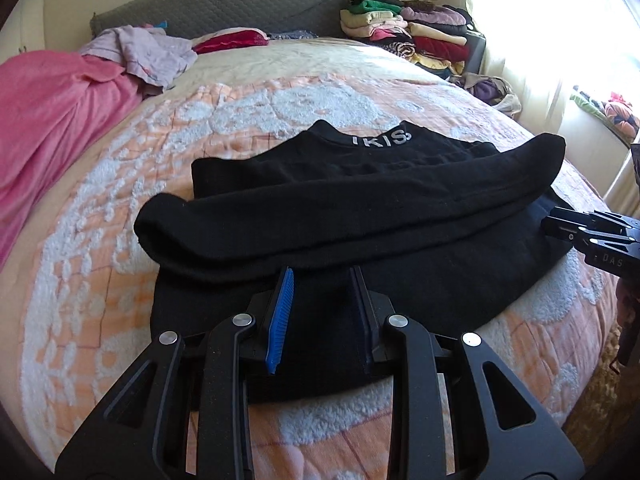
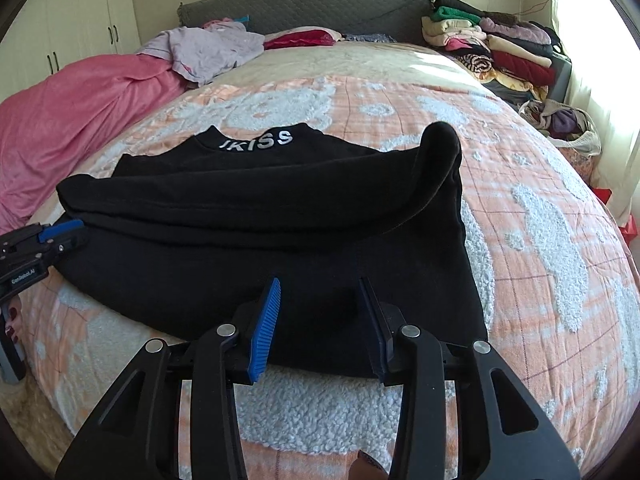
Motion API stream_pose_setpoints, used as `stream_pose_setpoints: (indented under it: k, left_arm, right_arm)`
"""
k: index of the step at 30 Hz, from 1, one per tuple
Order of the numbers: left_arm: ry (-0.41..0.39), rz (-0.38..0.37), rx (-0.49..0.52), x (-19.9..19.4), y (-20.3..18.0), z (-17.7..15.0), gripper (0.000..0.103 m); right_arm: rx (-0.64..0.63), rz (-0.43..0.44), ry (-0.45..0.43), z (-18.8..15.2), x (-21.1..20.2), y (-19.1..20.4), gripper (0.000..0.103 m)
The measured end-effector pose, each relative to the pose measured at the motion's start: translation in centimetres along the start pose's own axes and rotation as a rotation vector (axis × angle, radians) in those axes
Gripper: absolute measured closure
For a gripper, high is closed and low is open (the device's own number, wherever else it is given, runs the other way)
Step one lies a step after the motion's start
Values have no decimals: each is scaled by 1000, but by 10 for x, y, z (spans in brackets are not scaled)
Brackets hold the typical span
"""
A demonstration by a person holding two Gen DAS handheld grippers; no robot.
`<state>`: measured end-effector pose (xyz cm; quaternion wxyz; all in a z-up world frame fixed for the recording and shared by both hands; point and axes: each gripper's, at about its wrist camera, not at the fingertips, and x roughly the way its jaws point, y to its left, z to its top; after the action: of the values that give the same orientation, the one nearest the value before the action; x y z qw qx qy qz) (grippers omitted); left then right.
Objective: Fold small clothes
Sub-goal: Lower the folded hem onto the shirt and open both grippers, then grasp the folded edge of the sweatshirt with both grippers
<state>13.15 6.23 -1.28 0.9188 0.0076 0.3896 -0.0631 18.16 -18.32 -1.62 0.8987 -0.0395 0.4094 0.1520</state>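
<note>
Black sweater [image 2: 260, 240] lay flat on the bedspread [image 2: 540, 220], sleeves folded across; left gripper [image 1: 322, 280] and right gripper [image 2: 320, 292], jaws apart and empty, straddled its near hem, probably for the lengthwise fold

Pink blanket [image 2: 80, 120] lay at 9 o'clock, lilac sheet [image 2: 208, 50] at 11, grey headboard [image 2: 320, 0] at 12, stacked clothes [image 2: 500, 48] approx. 2.

The left gripper [image 1: 322, 280] fills the lower centre of its own view, angled downward, its jaws a narrow gap apart. The right gripper [image 2: 318, 292] sits lower centre in its view, likewise tilted down, jaws parted somewhat wider with nothing pinched.
</note>
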Motion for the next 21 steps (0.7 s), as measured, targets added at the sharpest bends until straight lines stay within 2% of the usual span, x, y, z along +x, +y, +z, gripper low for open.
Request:
stream_pose_setpoints:
  k: [8, 14, 20, 21]
  left_arm:
    - [-5, 20, 5, 24, 3, 27, 82]
    - [-52, 19, 13, 34, 11, 56, 82]
    - [-111, 21, -59, 29, 39, 77, 81]
    - [-119, 22, -66, 26, 42, 79, 79]
  right_arm:
    - [9, -10, 8, 14, 19, -5, 65]
    - [12, -7, 13, 32, 29, -6, 65]
    - [30, 0, -4, 54, 37, -9, 65]
    - [33, -3, -8, 57, 38, -10, 65]
